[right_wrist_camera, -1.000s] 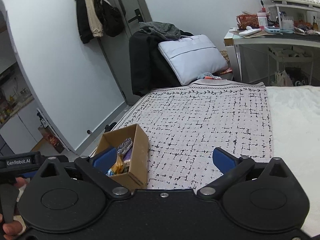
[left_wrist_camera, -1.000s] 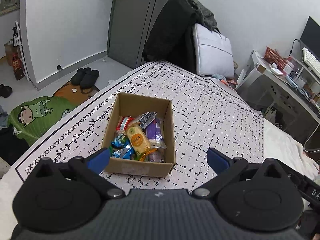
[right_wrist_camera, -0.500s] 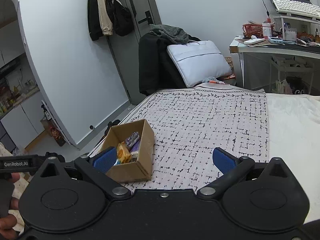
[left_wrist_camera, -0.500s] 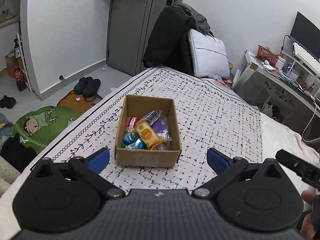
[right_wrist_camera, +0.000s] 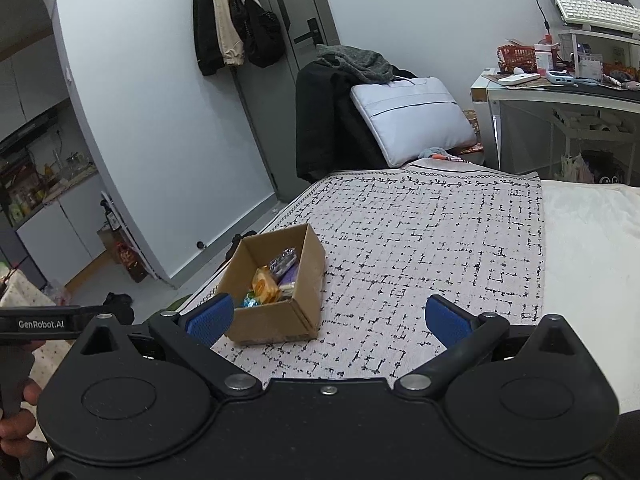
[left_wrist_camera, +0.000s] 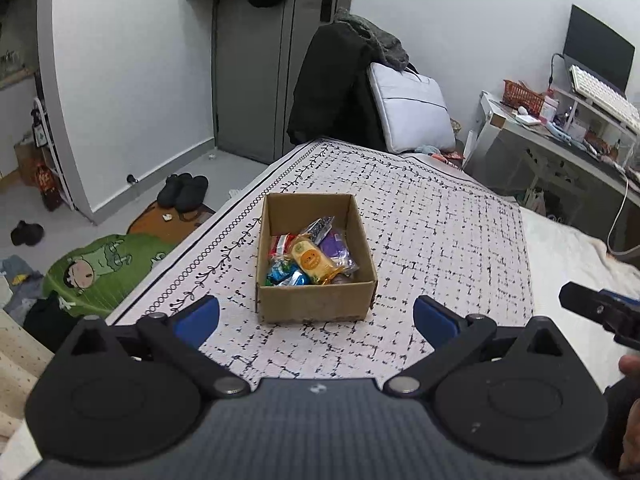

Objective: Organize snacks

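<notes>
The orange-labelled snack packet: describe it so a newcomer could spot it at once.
On the black-and-white patterned bedspread sits one open cardboard box. Inside, near its front wall, the snack packet lies on top of the pile. It is pale yellow with a round orange label, unlike the blue, red and purple wrappers around it.

Cardboard snack box [left_wrist_camera: 316,296] viewed head-on, near, from left wrist; obliquely from its right by right wrist [right_wrist_camera: 276,320].
</notes>
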Motion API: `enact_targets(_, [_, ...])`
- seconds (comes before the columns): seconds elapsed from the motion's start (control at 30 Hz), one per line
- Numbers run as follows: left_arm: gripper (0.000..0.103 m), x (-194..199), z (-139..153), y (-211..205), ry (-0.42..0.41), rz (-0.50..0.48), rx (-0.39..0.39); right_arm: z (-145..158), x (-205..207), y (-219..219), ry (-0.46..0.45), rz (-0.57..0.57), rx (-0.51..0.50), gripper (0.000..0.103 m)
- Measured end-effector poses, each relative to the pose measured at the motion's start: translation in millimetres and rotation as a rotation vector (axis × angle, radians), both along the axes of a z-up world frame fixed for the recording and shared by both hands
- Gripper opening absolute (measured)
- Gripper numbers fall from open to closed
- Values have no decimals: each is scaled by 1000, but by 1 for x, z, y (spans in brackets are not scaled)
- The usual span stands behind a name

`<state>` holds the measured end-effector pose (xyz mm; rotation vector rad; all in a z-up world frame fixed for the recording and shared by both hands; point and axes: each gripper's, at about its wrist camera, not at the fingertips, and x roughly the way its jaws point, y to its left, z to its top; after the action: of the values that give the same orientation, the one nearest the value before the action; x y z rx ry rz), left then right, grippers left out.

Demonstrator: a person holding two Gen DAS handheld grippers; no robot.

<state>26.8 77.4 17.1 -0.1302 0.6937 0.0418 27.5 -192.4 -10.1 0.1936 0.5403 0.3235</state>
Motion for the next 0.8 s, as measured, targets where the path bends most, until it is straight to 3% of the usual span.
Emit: enact_targets(0.8, [103,-16,-5,-4,14,-12,24,-7,-5,-1,8,7,-36,103])
